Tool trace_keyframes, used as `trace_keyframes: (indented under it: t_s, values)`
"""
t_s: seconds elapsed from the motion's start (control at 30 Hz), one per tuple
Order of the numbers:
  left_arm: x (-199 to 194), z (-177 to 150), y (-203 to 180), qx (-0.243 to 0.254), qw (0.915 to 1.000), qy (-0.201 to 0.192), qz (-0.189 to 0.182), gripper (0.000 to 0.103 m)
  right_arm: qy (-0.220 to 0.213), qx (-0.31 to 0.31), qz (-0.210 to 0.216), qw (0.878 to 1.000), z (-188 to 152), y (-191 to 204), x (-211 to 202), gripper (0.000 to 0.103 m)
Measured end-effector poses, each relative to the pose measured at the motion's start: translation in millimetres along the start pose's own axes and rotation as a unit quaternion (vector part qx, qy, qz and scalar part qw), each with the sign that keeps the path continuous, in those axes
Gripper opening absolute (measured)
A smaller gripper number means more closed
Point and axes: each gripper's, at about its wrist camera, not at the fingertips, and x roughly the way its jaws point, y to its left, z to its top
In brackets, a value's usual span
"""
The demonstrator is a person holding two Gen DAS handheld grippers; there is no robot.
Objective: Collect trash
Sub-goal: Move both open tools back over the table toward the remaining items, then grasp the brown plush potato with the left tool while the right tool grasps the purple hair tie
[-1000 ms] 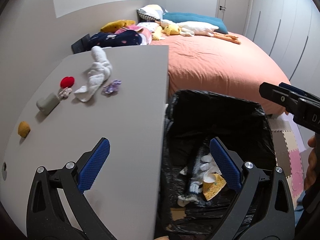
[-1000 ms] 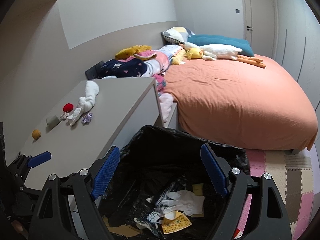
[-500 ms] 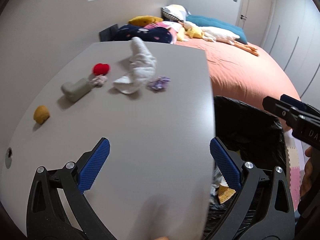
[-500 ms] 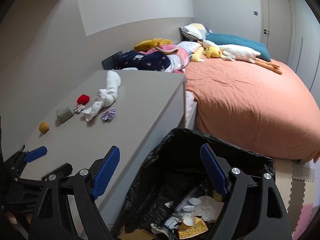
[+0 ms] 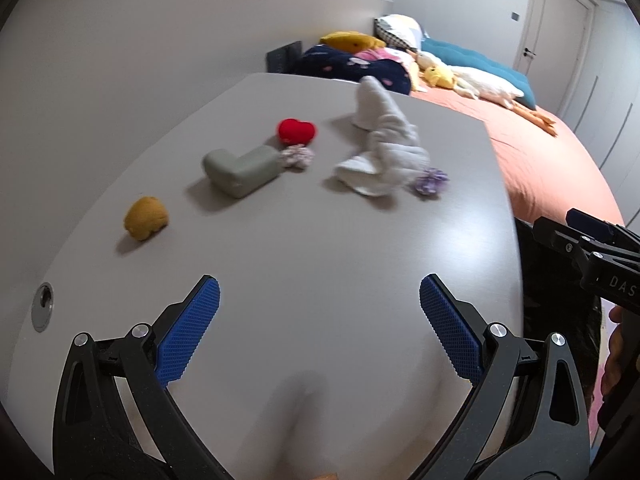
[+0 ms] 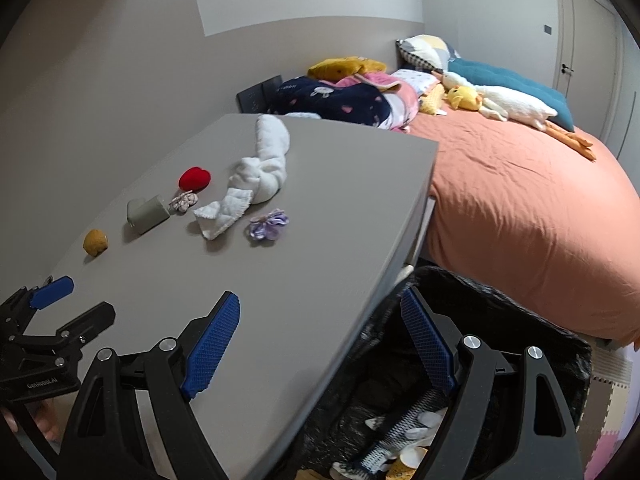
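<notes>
Left tongs point(image 5: 320, 330) swinging off the bin and over the bench point(image 5: 320, 248) since a second ago; both pairs empty, jaws spread wide.

Right tongs point(image 6: 320, 334) are hanging over the bench edge and the black-lined trash bin point(image 6: 520, 304), probably holding station by the drop spot. Remaining trash is sitting toward the far end of the bench: yellow ball point(image 5: 146, 218), grey foam piece point(image 5: 240, 170), red heart point(image 5: 296, 131), white cloth point(image 5: 384, 140), purple scrunchie point(image 5: 430, 180). Left pair is likely lining up the next pick.

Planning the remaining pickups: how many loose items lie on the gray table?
6: yellow ball nearest, gray block, small floral scrunchie, red heart, white towel, purple scrunchie toward the bed.
</notes>
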Motion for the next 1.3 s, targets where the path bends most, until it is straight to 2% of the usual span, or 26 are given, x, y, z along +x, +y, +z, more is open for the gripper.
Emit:
trace_keyframes:
  t_s: [0.43,0.53,0.6,0.7,1.0,1.1,1.13,1.23,1.3]
  values:
    - [21,12,66,-0.047,0.9980,0.002,0.044,0.097,0.025,-0.024,0.004,0.999,27,31,58,0.083]
    - [25,13,86,-0.069,0.9960,-0.001,0.057,0.096,0.031,-0.032,0.001,0.999,35,35,73,0.075]
    - [31,15,100,-0.078,0.9946,0.007,0.067,0.083,0.034,-0.027,0.002,0.999,38,34,82,0.071]
    - [39,15,117,-0.094,0.9929,0.017,0.072,0.079,0.043,-0.016,0.002,0.999,44,30,96,0.066]
    - [57,21,136,-0.103,0.9918,0.025,0.071,0.079,0.049,-0.020,0.002,0.999,53,34,119,0.054]
    - [61,23,137,-0.097,0.9923,0.025,0.073,0.079,0.048,-0.028,0.001,0.998,55,36,121,0.041]
    - [63,24,138,-0.096,0.9923,0.026,0.073,0.079,0.048,-0.031,0.001,0.998,55,36,121,0.031]
    - [67,26,138,-0.094,0.9924,0.027,0.073,0.078,0.044,-0.038,0.000,0.998,56,38,121,0.023]
    - [69,26,140,-0.094,0.9924,0.030,0.074,0.072,0.040,-0.041,-0.001,0.998,55,37,118,0.021]
